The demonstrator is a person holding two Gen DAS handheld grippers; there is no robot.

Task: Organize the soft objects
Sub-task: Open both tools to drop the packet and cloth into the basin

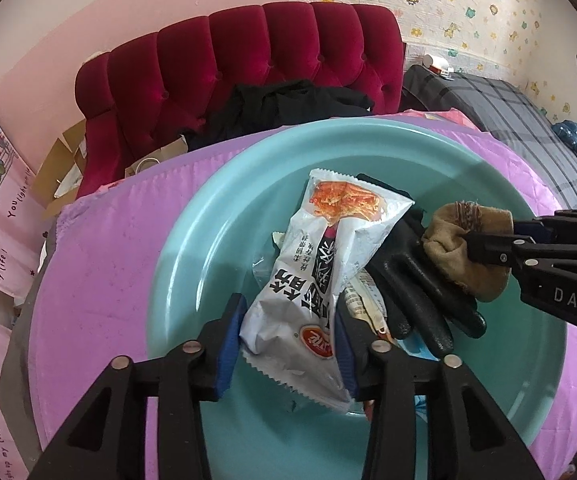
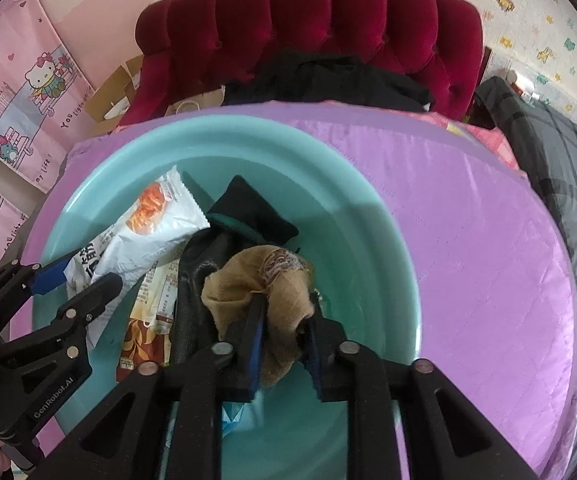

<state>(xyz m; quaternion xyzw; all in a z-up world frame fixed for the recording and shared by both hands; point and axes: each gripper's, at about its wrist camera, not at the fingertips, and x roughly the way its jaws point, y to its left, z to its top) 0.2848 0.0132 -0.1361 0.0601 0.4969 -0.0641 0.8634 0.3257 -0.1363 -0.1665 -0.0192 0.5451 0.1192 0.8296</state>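
One snack packet (image 1: 320, 264) in the left claw (image 1: 288, 344) points lengthwise toward the sofa (image 1: 248, 64).

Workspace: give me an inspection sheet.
Surface: purple quilt under a teal basin.
Job's things: white snack bag, tan sock, black glove, all in the basin.
Clutter: more packets in the basin.
Grippers: left gripper has the bag between its jaws; right gripper has the sock between its jaws.
Cables: nothing seen.
Surroundings: red headboard, dark clothes, cartoon wall stickers.
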